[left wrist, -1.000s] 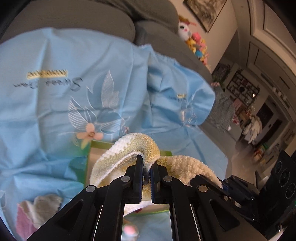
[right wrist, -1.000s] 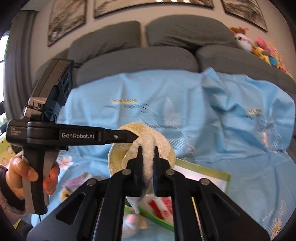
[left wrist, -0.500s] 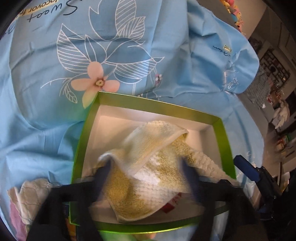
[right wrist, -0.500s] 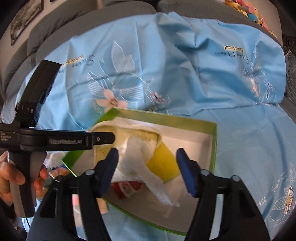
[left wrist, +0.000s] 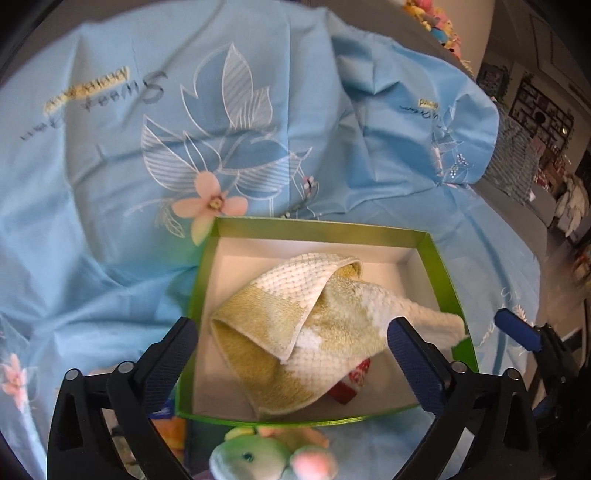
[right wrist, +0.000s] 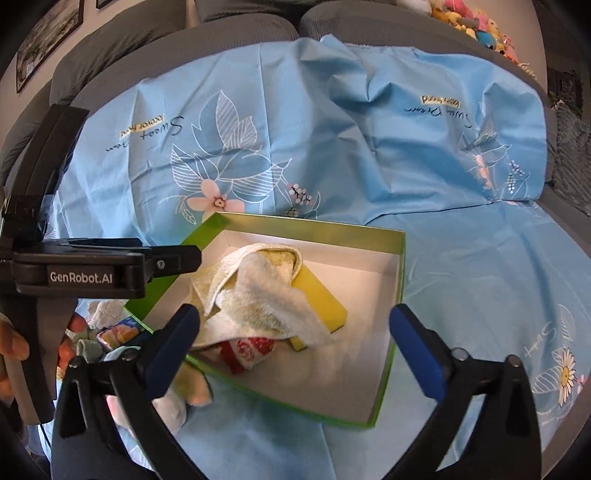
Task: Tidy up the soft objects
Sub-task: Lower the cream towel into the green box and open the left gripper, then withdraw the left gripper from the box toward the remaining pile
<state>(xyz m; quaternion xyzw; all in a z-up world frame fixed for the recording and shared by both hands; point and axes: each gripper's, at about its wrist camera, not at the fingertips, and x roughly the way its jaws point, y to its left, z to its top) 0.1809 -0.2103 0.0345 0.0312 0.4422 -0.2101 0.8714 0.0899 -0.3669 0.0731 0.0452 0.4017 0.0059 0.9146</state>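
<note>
A yellow-and-white towel (left wrist: 306, 325) lies crumpled inside a green box (left wrist: 317, 230) with a white inside. It shows in the right wrist view (right wrist: 258, 295) too, over a yellow sponge (right wrist: 325, 299) and a red-and-white cloth (right wrist: 247, 350) in the same box (right wrist: 314, 232). My left gripper (left wrist: 291, 365) is open and empty above the box's near side. My right gripper (right wrist: 295, 343) is open and empty above the box. The left gripper's body (right wrist: 92, 269) shows at the left of the right wrist view.
A light blue flowered sheet (right wrist: 332, 129) covers a grey sofa (right wrist: 240, 33). A green-and-pink plush toy (left wrist: 266, 458) lies just in front of the box. More small soft items (right wrist: 110, 332) lie left of the box. Plush toys (right wrist: 476, 26) sit on the sofa's far right.
Both grippers were shut on the towel and held it up. They lowered it into the box, opened and let go. The towel now rests in the box.
</note>
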